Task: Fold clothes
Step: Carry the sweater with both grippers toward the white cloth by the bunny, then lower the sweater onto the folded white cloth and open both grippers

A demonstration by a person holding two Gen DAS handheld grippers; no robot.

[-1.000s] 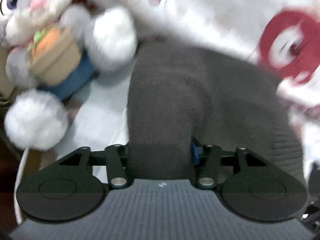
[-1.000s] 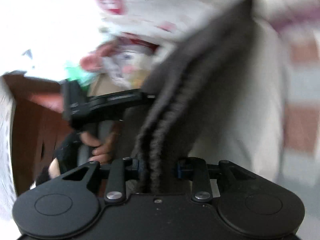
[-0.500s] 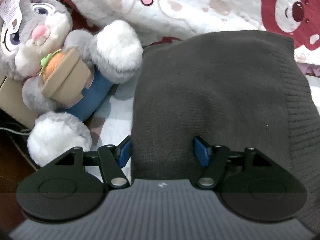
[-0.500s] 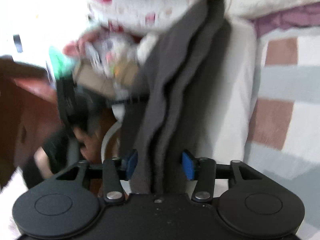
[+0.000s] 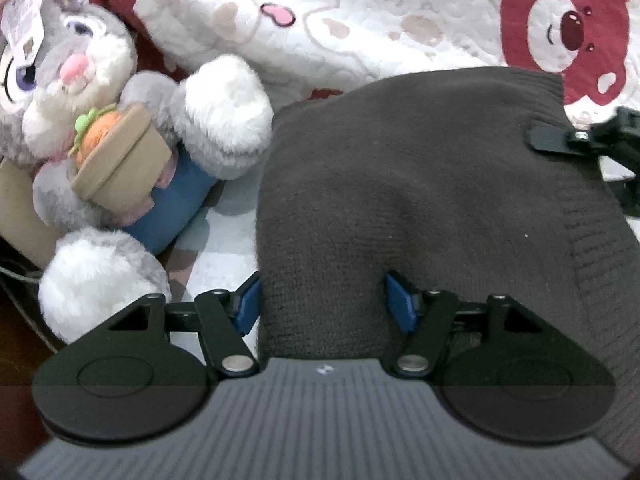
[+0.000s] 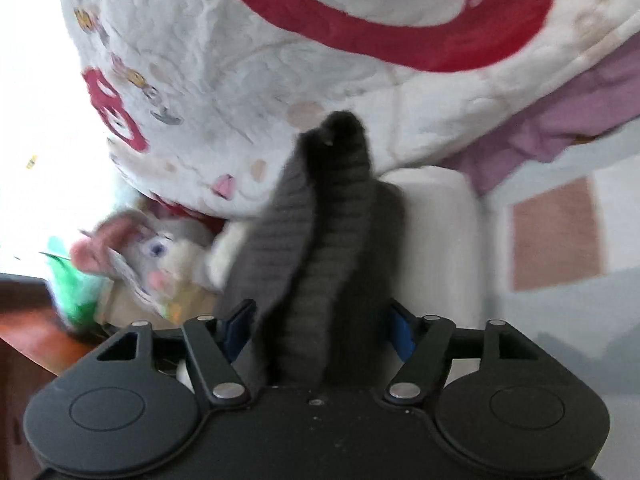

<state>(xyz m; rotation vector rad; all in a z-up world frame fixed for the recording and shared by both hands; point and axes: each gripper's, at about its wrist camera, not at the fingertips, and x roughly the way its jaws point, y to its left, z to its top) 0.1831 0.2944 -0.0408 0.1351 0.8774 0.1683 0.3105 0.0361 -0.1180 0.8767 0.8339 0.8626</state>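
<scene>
A dark grey knitted sweater (image 5: 420, 200) lies folded on the bed and fills the middle of the left wrist view. My left gripper (image 5: 324, 300) is open, its blue pads (image 5: 248, 300) spread wide on either side of the sweater's near edge. In the right wrist view the sweater (image 6: 320, 220) shows edge-on as stacked ribbed folds. My right gripper (image 6: 320, 328) is open around those folds. One of the right gripper's fingers (image 5: 548, 140) rests at the sweater's far right corner.
A grey plush bunny (image 5: 100, 120) holding a carrot pot lies close to the sweater's left side. A white quilt with red bear prints (image 5: 360, 20) is bunched behind it. A checked bedsheet (image 6: 560, 232) spreads to the right. Brown wooden furniture (image 6: 24, 340) stands at the left.
Both grippers were shut on the sweater and have opened. The sweater has come down from hanging and now rests flat on the bed beside the bunny.
</scene>
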